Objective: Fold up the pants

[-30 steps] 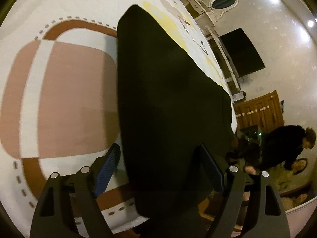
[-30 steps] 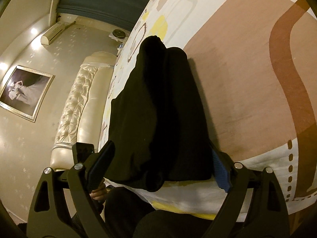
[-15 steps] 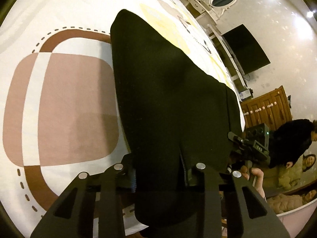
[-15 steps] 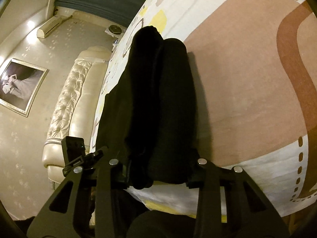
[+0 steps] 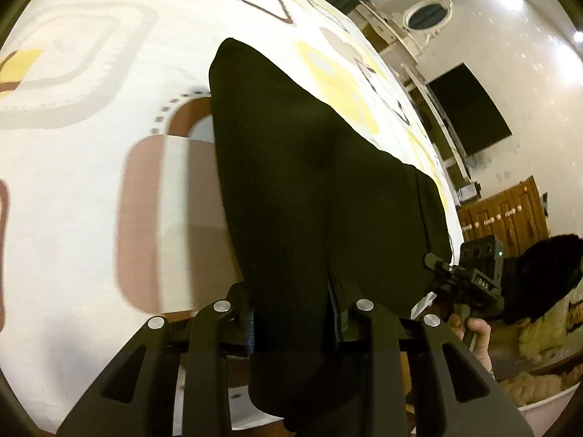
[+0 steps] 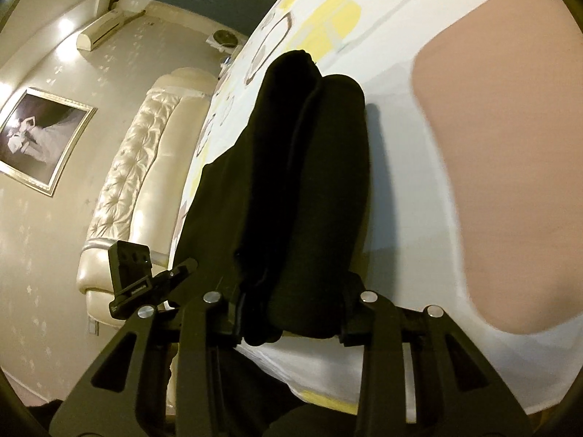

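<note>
The black pants (image 5: 309,182) lie lengthwise on a patterned bedspread (image 5: 73,189). My left gripper (image 5: 293,322) is shut on their near edge, with cloth bunched between the jaws. In the right wrist view the pants (image 6: 302,189) show as two long rolled folds. My right gripper (image 6: 291,322) is shut on their near end, lifting it off the bedspread (image 6: 419,189). The right gripper also shows in the left wrist view (image 5: 462,284), and the left gripper shows in the right wrist view (image 6: 145,284).
A cream tufted headboard (image 6: 138,182), a framed picture (image 6: 40,138) and an air conditioner (image 6: 105,29) are left of the bed. A dark TV (image 5: 470,109), a wooden cabinet (image 5: 506,215) and a person in black (image 5: 539,276) are to the right.
Both grippers closed from open onto the near edge of the pants and have since lifted it. The bedspread pattern has slid in both views.
</note>
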`<state>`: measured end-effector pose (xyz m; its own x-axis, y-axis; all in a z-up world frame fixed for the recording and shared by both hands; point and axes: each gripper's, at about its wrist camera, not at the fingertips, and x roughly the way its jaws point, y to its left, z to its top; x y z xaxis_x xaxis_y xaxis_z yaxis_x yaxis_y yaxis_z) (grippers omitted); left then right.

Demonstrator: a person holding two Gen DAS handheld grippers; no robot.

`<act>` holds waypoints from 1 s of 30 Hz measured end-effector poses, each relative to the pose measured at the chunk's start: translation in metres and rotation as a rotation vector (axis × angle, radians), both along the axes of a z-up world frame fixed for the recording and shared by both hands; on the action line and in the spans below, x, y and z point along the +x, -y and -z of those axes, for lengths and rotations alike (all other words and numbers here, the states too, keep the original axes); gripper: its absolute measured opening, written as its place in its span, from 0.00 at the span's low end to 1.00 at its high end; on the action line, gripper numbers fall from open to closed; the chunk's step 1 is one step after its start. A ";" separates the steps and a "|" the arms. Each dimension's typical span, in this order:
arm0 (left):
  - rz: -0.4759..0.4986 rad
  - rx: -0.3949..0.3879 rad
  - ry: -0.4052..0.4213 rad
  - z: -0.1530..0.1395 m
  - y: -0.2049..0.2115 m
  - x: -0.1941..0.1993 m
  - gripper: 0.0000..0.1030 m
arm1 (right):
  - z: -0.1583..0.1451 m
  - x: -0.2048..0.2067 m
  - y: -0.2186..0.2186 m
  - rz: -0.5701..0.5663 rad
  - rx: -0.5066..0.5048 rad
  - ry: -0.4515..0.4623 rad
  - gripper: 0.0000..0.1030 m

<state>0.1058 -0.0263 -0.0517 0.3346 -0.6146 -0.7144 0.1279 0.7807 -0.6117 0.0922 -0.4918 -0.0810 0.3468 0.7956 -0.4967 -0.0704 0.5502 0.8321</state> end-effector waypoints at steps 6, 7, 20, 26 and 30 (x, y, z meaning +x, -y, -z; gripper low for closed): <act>-0.031 0.003 0.001 -0.001 -0.024 -0.010 0.29 | 0.001 0.008 -0.018 -0.027 0.007 -0.008 0.33; -0.032 0.001 0.000 0.000 -0.025 -0.010 0.29 | 0.002 0.008 -0.019 -0.029 0.009 -0.012 0.33; -0.031 -0.049 0.003 0.011 -0.028 -0.011 0.31 | 0.004 0.007 -0.016 -0.016 0.020 -0.028 0.33; -0.027 -0.049 0.021 0.010 -0.029 -0.012 0.32 | 0.005 0.006 -0.016 -0.008 0.029 -0.025 0.34; -0.025 -0.033 0.030 0.008 -0.027 -0.011 0.32 | 0.005 0.007 -0.017 -0.010 0.028 -0.027 0.34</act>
<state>0.0944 0.0008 -0.0598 0.3709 -0.6288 -0.6835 0.1272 0.7634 -0.6333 0.0990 -0.4746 -0.0858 0.3260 0.8125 -0.4832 -0.0528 0.5260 0.8488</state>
